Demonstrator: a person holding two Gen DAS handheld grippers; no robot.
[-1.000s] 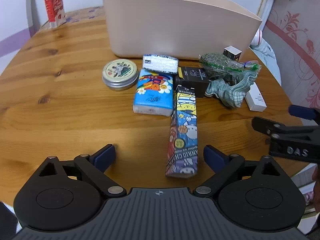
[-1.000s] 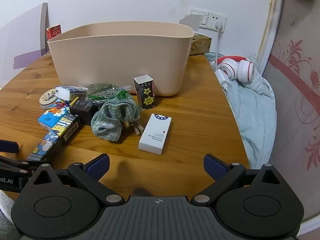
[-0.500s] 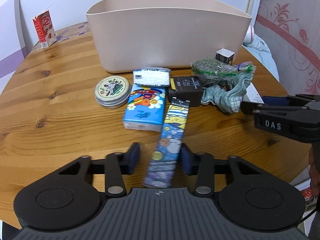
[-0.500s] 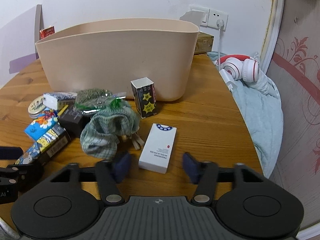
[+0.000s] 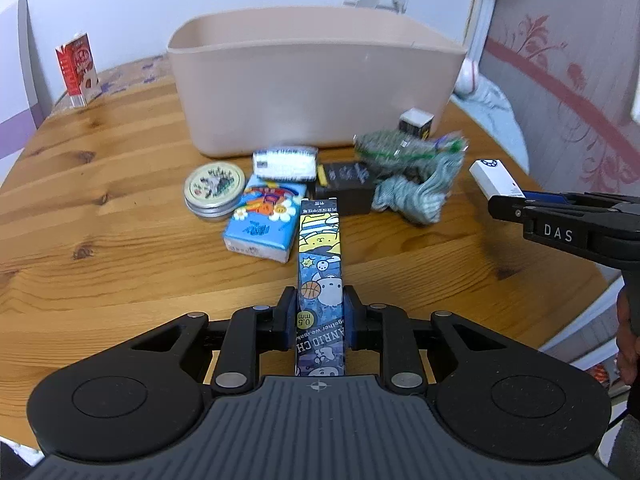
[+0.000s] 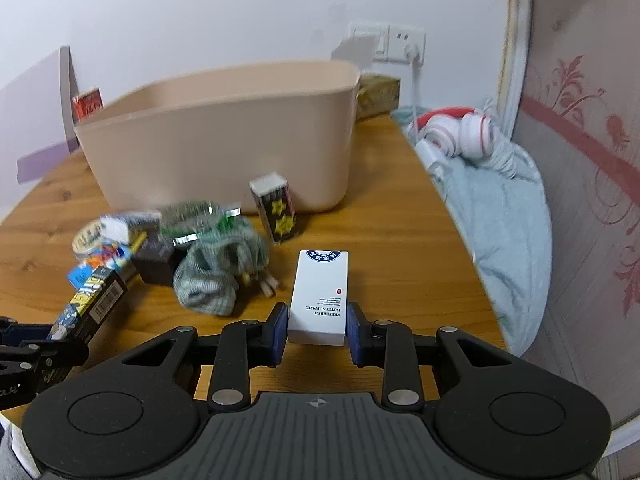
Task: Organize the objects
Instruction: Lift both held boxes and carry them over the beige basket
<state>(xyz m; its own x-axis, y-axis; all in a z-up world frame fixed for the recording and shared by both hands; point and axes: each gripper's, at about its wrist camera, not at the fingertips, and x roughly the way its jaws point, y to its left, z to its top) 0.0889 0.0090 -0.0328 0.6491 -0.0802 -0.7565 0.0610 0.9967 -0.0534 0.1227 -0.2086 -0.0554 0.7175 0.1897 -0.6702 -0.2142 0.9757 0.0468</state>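
Observation:
My left gripper (image 5: 318, 314) is shut on a long cartoon-printed pen box (image 5: 320, 256), gripping its near end; the box points toward the beige bin (image 5: 316, 92). My right gripper (image 6: 318, 334) is shut on a white hotel-supplies box (image 6: 322, 292), which is held at its near end. The left gripper with the pen box (image 6: 92, 300) shows at the left edge of the right wrist view. The right gripper (image 5: 516, 204) holding the white box (image 5: 496, 178) shows at the right of the left wrist view.
On the round wooden table (image 5: 100, 200) before the bin lie a round tin (image 5: 214, 188), a blue tissue pack (image 5: 266, 216), a white packet (image 5: 286, 162), a black box (image 5: 346, 188), a green cloth (image 5: 416, 196) and a small star-printed box (image 6: 276, 212). Headphones (image 6: 460, 136) lie off the right edge.
Both grippers went from wide open to shut: the left closed on the pen box, the right on the white box. Both views have risen and tilted toward the bin.

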